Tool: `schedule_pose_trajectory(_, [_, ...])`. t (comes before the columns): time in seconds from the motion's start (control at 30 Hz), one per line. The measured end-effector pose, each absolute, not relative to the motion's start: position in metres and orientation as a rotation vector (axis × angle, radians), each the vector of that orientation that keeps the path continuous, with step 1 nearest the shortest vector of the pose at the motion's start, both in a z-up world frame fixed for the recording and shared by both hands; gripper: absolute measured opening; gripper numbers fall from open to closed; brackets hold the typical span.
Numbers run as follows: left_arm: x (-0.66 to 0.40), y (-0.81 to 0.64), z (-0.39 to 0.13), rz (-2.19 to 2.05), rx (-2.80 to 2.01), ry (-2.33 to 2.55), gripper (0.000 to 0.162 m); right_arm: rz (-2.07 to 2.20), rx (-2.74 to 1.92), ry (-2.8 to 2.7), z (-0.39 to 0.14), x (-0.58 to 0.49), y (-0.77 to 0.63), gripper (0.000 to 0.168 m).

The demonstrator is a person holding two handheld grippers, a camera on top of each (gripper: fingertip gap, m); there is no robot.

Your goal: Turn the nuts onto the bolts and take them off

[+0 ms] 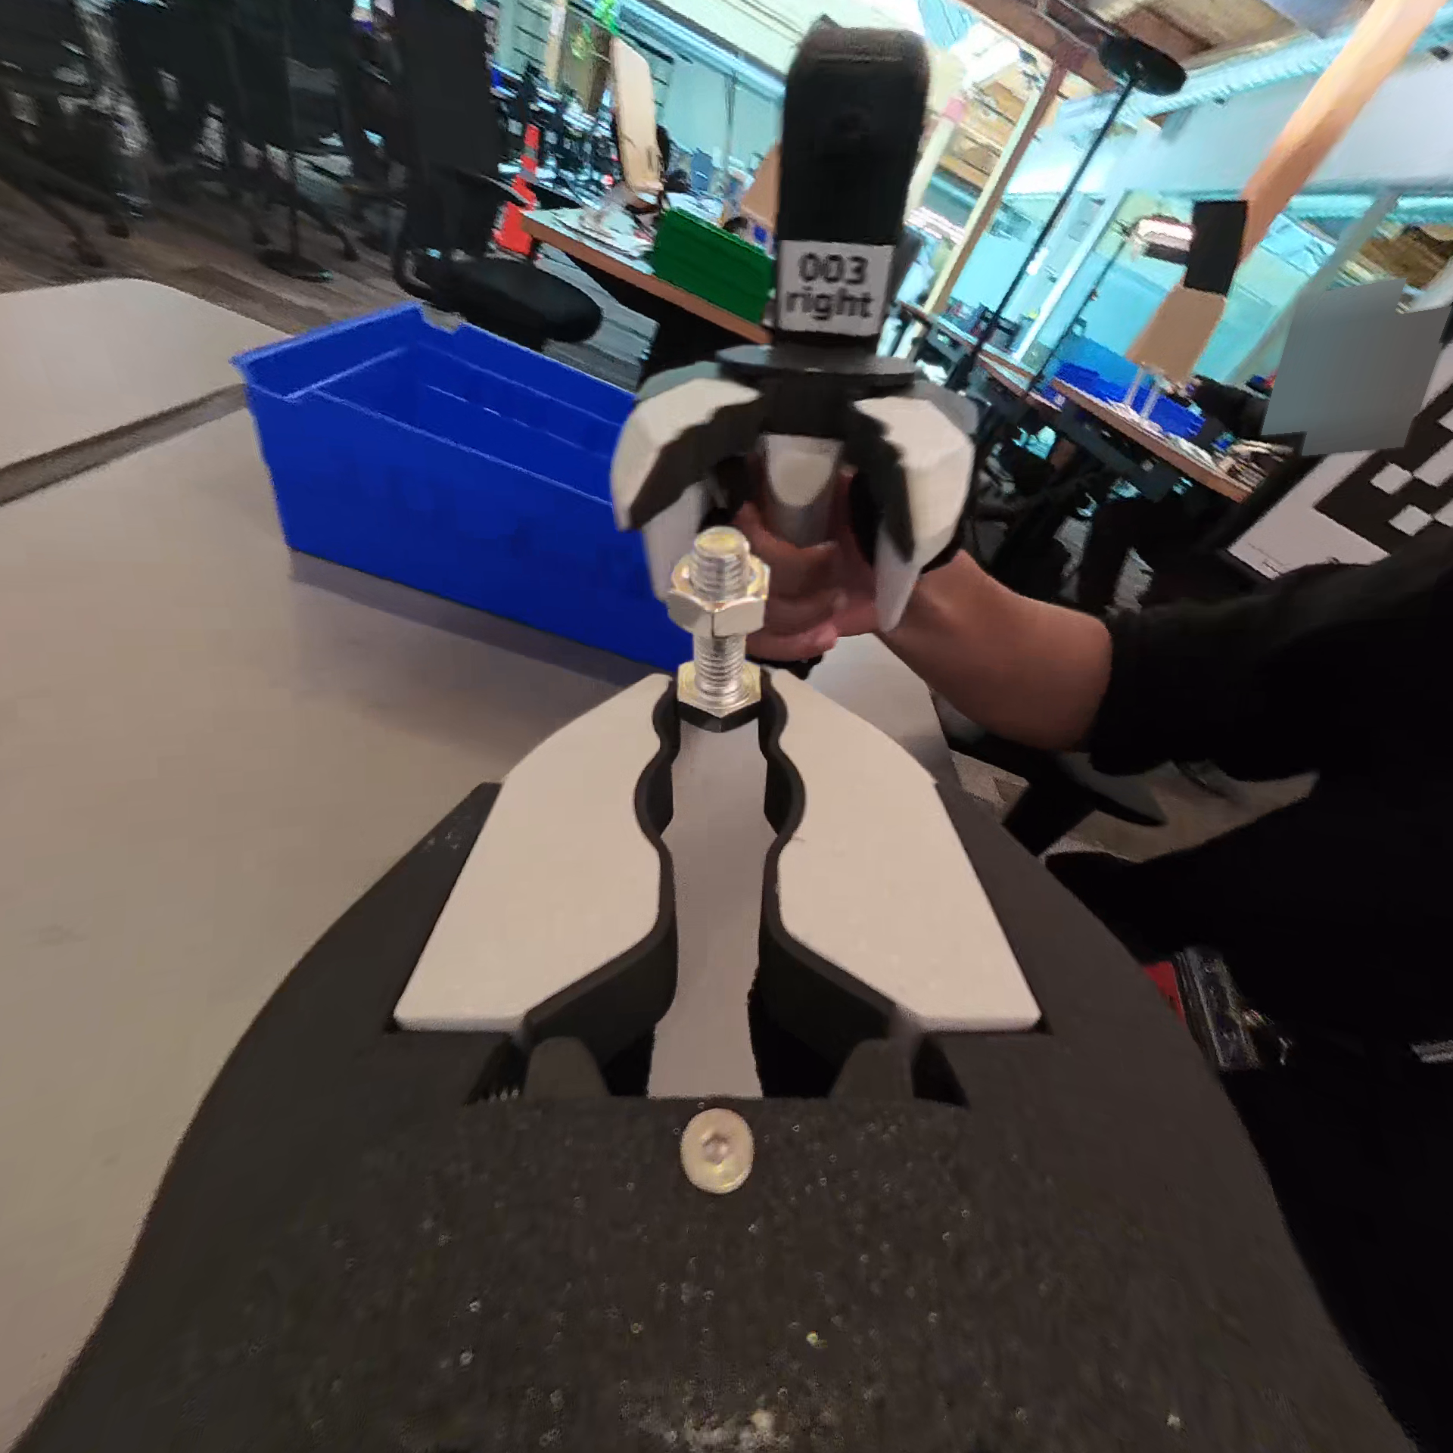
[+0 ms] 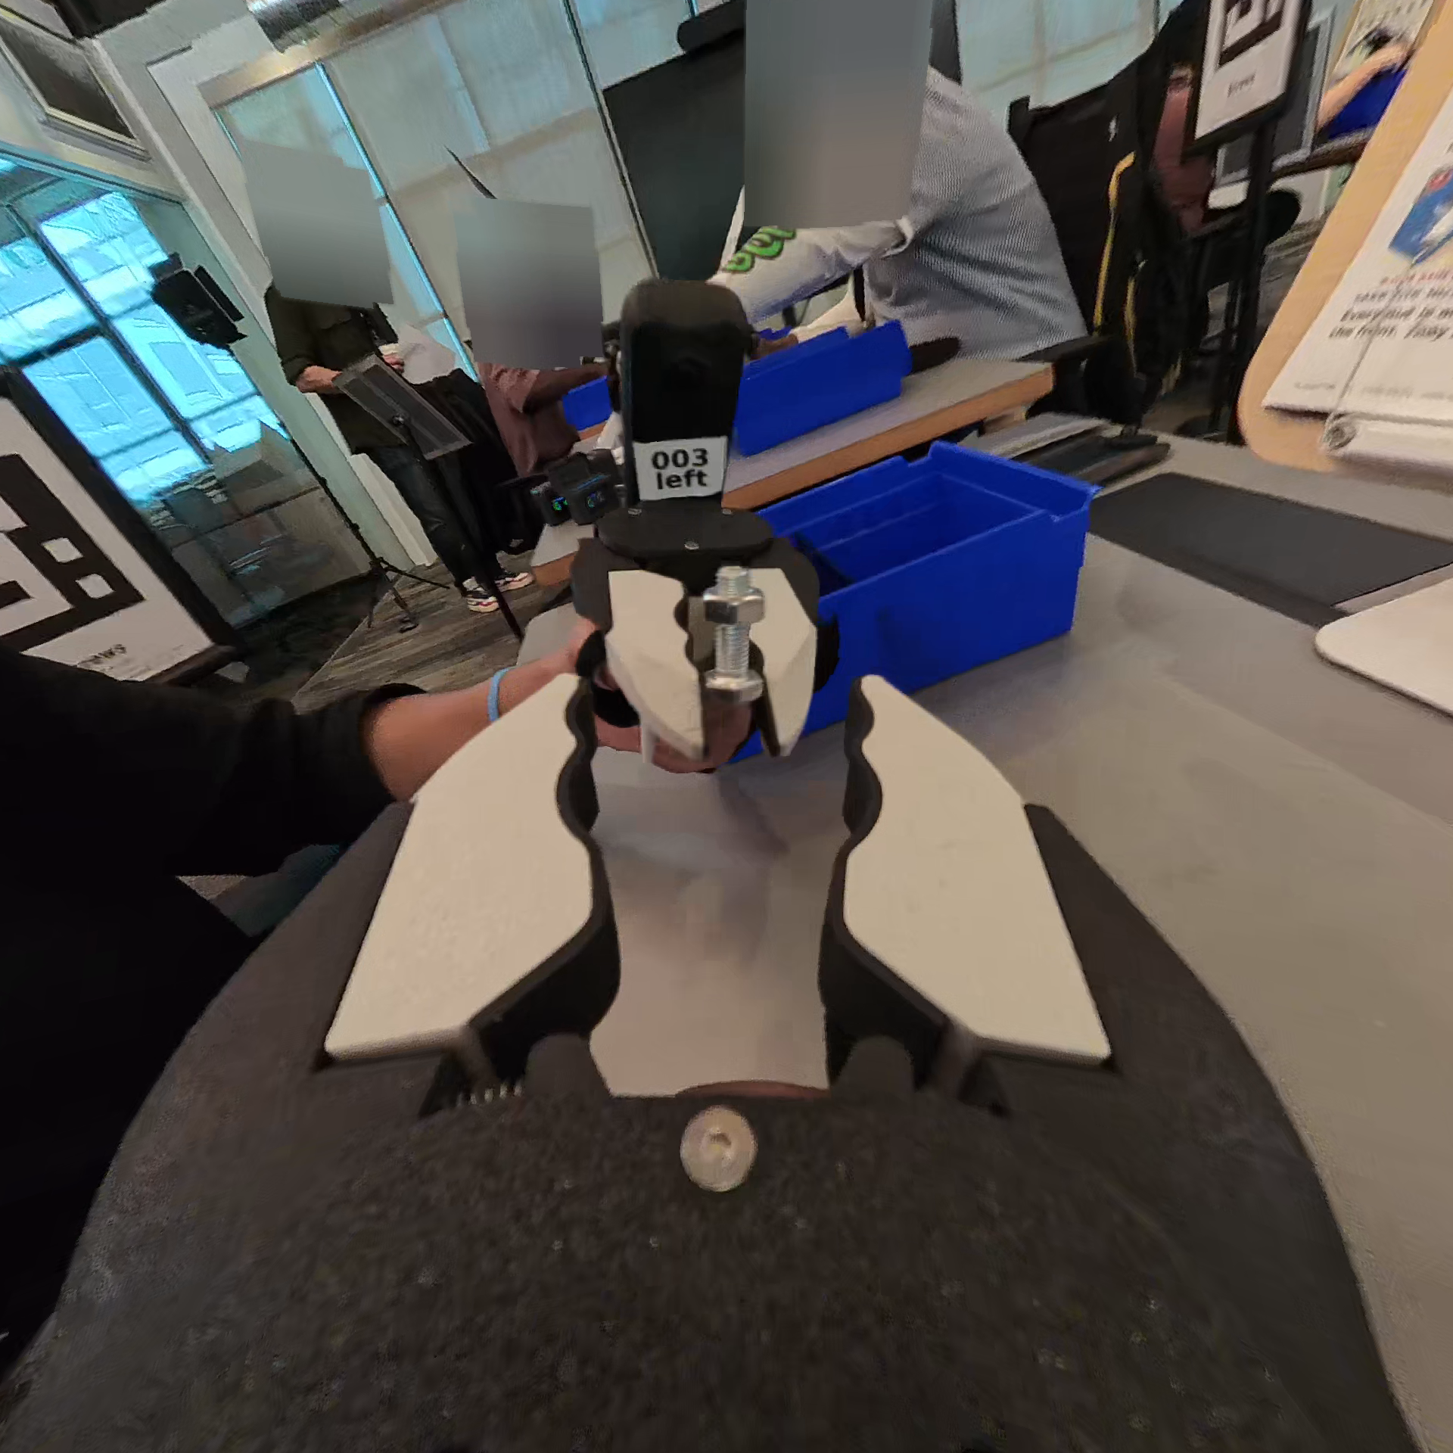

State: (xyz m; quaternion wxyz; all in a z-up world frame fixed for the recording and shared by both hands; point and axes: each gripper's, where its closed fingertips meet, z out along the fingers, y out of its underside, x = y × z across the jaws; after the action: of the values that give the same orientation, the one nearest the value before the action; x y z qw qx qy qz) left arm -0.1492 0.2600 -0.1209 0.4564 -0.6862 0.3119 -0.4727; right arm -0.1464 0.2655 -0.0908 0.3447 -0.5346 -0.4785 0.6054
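A silver threaded steel bolt (image 1: 714, 629) is being clenched upright by its hex head at the tips of the left gripper (image 1: 715, 711). A silver hex nut (image 1: 717, 601) is sitting near the thread's top. The right gripper (image 2: 715, 711) is being held spread and empty (facing it, at 12 o'clock). Judged: closing on the nut and turning comes next. White printed labels are carried on both grippers. A blue plastic bin (image 1: 440, 464) is standing at 10 o'clock.

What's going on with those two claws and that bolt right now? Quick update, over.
Left gripper shut on bolt head, bolt upright. Nut sits near top of thread. Right gripper open, empty, facing it. Nothing between; blue bin behind.
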Motion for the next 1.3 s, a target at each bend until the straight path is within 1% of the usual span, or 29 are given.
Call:
schedule_pose_trajectory(0.23, [-0.122, 0.246, -0.127, -1.234, -1.698, 0.859, 0.018, 1.796, -1.372, -1.292, -0.103, -0.16, 0.242, 0.032])
schedule_pose_trajectory(0.27, [-0.121, 0.247, -0.129, -1.229, -1.705, 0.858, 0.018, 1.805, -1.362, -1.294, -0.103, -0.159, 0.241, 0.022])
schedule_pose_trajectory(0.3, [-0.12, 0.247, -0.129, -1.234, -1.703, 0.859, 0.018, 1.775, -1.374, -1.289, -0.105, -0.159, 0.244, 0.016])
schedule_pose_trajectory(0.4, [-0.12, 0.25, -0.13, -1.217, -1.717, 0.838, 0.018, 1.765, -1.383, -1.284, -0.107, -0.157, 0.247, 0.01])
schedule_pose_trajectory(0.47, [-0.121, 0.253, -0.131, -1.156, -1.741, 0.827, 0.02, 1.755, -1.393, -1.279, -0.109, -0.157, 0.249, 0.009])
schedule_pose_trajectory(0.53, [-0.126, 0.255, -0.132, -1.053, -1.765, 0.786, 0.044, 1.736, -1.373, -1.27, -0.105, -0.155, 0.25, 0.009])
schedule_pose_trajectory(0.57, [-0.131, 0.256, -0.133, -0.992, -1.776, 0.735, 0.052, 1.724, -1.359, -1.264, -0.101, -0.153, 0.251, 0.009])
schedule_pose_trajectory(0.63, [-0.139, 0.252, -0.134, -0.894, -1.762, 0.635, 0.059, 1.667, -1.345, -1.267, -0.093, -0.148, 0.255, 0.009])
schedule_pose_trajectory(0.77, [-0.167, 0.243, -0.155, -0.65, -1.822, 0.441, 0.059, 1.493, -1.328, -1.263, -0.063, -0.126, 0.269, 0.009])
schedule_pose_trajectory(0.9, [-0.171, 0.219, -0.165, -0.8, -1.821, 0.401, 0.062, 1.181, -1.486, -1.154, -0.038, -0.07, 0.323, 0.009])
schedule_pose_trajectory(0.93, [-0.174, 0.217, -0.168, -0.825, -1.82, 0.375, 0.062, 1.083, -1.565, -1.14, -0.042, -0.05, 0.34, 0.009])
schedule_pose_trajectory(1.0, [-0.178, 0.215, -0.172, -0.865, -1.818, 0.34, 0.06, 0.786, -1.757, -1.105, -0.068, -0.005, 0.381, 0.009])
schedule_pose_trajectory(1.1, [-0.175, 0.217, -0.174, -0.891, -1.824, 0.339, 0.06, 0.377, -2.155, -1.065, -0.14, 0.067, 0.425, 0.01])
schedule_pose_trajectory(1.2, [-0.168, 0.216, -0.178, -0.874, -1.841, 0.384, 0.06, 0.243, -2.487, -1.025, -0.208, 0.105, 0.432, 0.01])
schedule_pose_trajectory(1.3, [-0.16, 0.213, -0.182, -0.859, -1.862, 0.44, 0.059, 0.176, -2.712, -0.989, -0.254, 0.121, 0.427, 0.01])
